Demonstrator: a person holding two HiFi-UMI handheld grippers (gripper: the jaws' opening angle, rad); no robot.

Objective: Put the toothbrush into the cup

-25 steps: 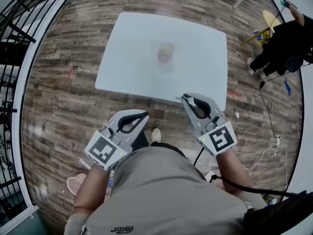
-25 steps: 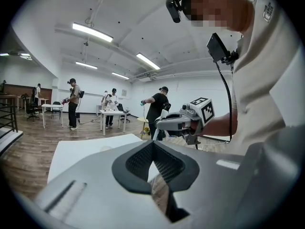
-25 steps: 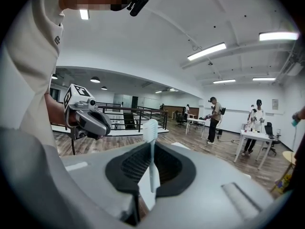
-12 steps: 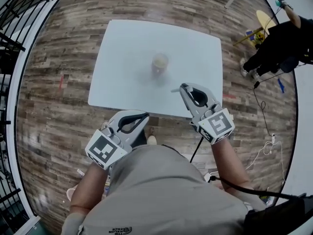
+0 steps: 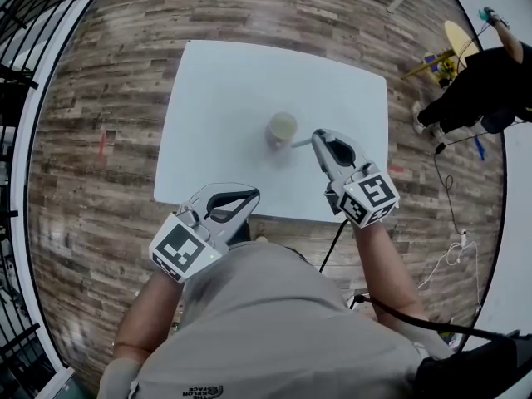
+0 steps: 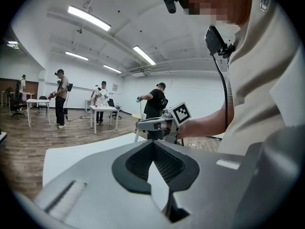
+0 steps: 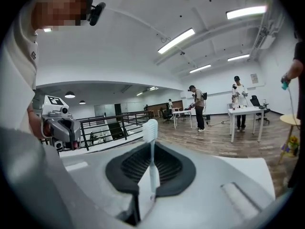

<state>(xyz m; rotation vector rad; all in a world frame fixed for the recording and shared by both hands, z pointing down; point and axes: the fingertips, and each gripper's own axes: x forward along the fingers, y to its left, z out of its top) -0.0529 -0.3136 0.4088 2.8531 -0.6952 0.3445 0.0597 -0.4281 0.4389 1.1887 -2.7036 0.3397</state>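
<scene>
White worktop, cup mid-surface. Right gripper clamps toothbrush just right of cup; bristles show only in right gripper view. Left gripper closed.

Almost no readable text. A small line of logo print sits upside down on the person's grey shirt, at the bottom edge of the head view — too small to read with certainty. A black-and-white square marker — a coded pattern, no letters or numbers — faces up on the cube of the left gripper. A second marker sits on the cube of the right gripper. In the left gripper view, a tiny emblem on the shirt's shoulder is unreadable.
</scene>
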